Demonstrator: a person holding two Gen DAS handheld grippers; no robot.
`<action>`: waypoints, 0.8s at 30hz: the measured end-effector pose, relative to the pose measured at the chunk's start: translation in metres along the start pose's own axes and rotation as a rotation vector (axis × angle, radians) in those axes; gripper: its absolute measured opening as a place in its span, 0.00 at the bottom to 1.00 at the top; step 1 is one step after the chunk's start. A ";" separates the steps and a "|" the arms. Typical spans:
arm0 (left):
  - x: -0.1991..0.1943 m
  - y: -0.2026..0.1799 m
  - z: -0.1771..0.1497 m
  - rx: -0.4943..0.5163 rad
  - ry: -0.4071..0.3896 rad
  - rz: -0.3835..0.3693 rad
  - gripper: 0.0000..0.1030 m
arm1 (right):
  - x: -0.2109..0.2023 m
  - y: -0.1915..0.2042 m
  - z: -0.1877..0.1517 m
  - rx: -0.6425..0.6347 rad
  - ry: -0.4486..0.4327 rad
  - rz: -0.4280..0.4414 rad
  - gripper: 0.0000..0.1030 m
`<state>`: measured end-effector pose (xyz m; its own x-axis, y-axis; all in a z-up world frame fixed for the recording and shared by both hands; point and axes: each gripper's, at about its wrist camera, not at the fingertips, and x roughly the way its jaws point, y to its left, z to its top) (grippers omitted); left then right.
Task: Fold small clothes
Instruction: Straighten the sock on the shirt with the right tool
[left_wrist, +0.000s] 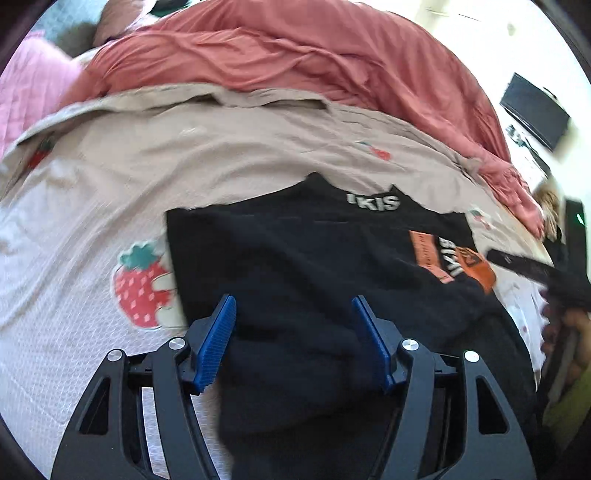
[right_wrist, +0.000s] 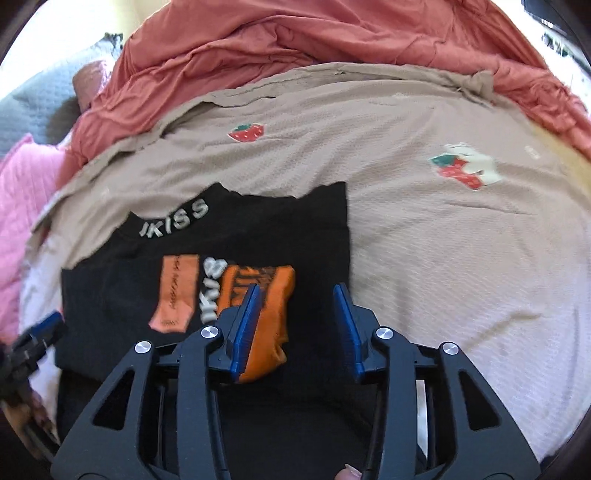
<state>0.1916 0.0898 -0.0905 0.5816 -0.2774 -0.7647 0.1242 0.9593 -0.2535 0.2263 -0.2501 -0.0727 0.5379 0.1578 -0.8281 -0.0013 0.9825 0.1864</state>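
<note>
Beige bedding with strawberry prints (right_wrist: 424, 229) covers the bed, and behind it a crumpled red blanket (right_wrist: 314, 40) is heaped up, with a pink quilt (left_wrist: 26, 92) at the far left side. On the bedding lies a black T-shirt (left_wrist: 295, 251) with white letters at the collar and an orange print (right_wrist: 255, 295) on its front. The left gripper (left_wrist: 293, 314) hangs over the plain black part of the shirt, its blue jaws released and spread wide, with dark cloth lying between and below them; I cannot tell if they touch it. The right gripper (right_wrist: 297, 306) has its jaws released too, and the orange print lies bunched beside its left jaw, with black cloth between the jaws. A strawberry print (left_wrist: 142, 284) lies just left of the left jaws.
</note>
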 end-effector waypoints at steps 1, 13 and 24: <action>0.004 -0.003 -0.001 0.014 0.015 0.002 0.70 | 0.004 0.002 0.002 -0.003 0.010 0.014 0.36; 0.013 -0.001 -0.005 -0.002 0.044 0.025 0.71 | 0.013 0.024 0.013 -0.092 -0.002 0.010 0.04; 0.018 -0.003 -0.008 0.030 0.071 0.054 0.71 | 0.039 0.017 0.001 -0.181 0.045 -0.160 0.12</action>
<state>0.1954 0.0819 -0.1086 0.5300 -0.2269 -0.8171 0.1183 0.9739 -0.1937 0.2484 -0.2269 -0.1016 0.5053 -0.0008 -0.8630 -0.0720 0.9965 -0.0431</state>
